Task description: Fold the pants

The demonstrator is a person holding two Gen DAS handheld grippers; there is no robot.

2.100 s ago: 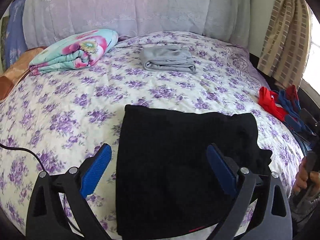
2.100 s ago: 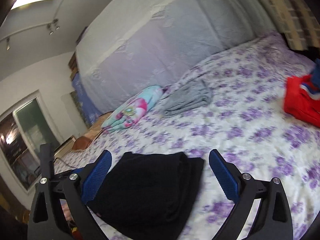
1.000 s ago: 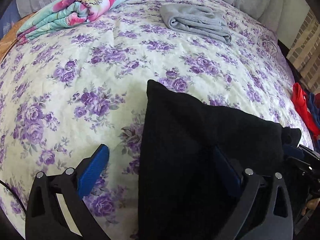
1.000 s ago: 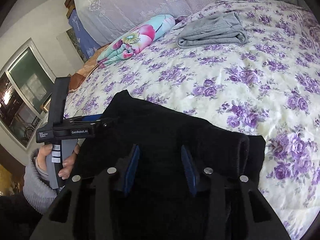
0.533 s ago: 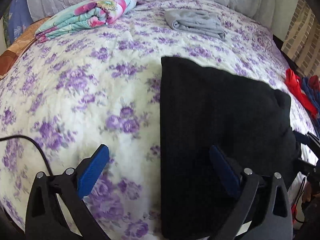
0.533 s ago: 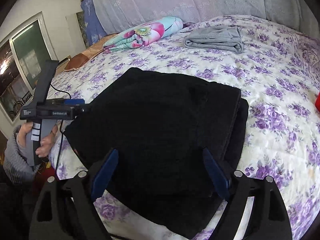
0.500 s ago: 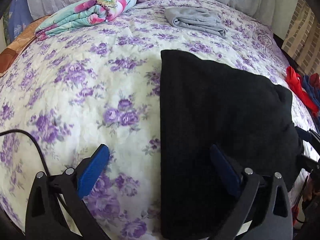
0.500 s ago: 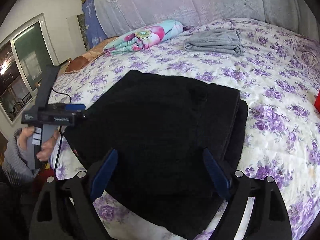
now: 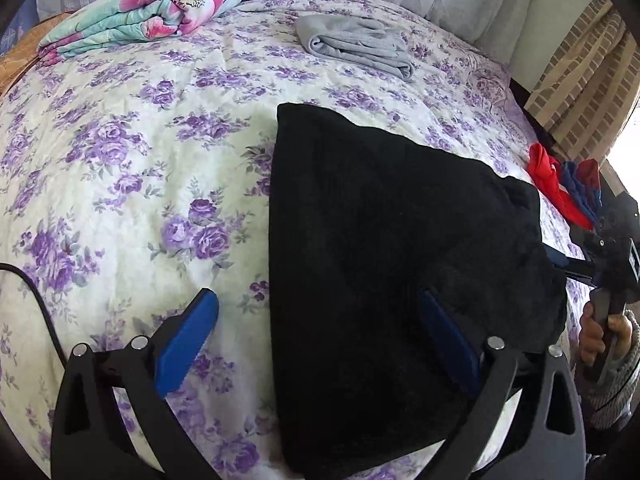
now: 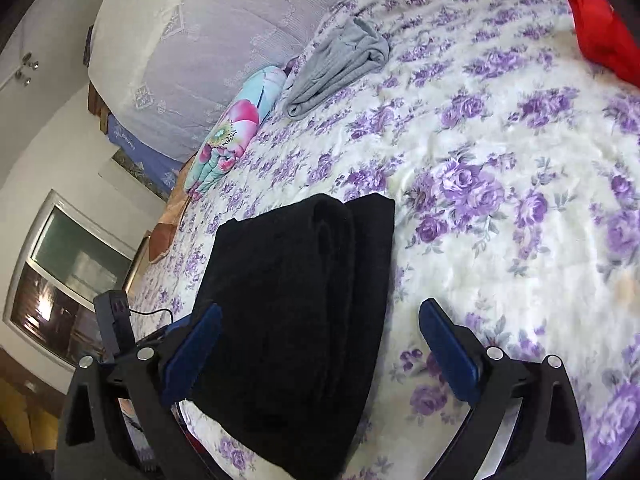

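Note:
The black pants [image 9: 380,248] lie folded into a thick rectangle on the purple-flowered bedspread [image 9: 120,160], near the bed's front edge. My left gripper [image 9: 316,312] is open and empty, its jaws straddling the fold's left edge just above the cloth. My right gripper [image 10: 320,320] is open and empty, straddling the fold's right edge; the pants [image 10: 300,300] fill the lower middle of its view. The right gripper also shows in the left wrist view [image 9: 600,248], held in a hand at the pants' right side.
A folded grey garment [image 9: 356,46] and a rolled floral blanket [image 9: 140,12] lie at the far side of the bed. Red and blue clothes [image 9: 560,188] sit at the right edge. A black cable [image 9: 36,300] trails at the left. A window [image 10: 72,280] is on the left wall.
The right gripper opened from nearly shut over the pants, then drew back and rolled to the right. The left gripper stayed open, shifting slightly over the fold's left edge.

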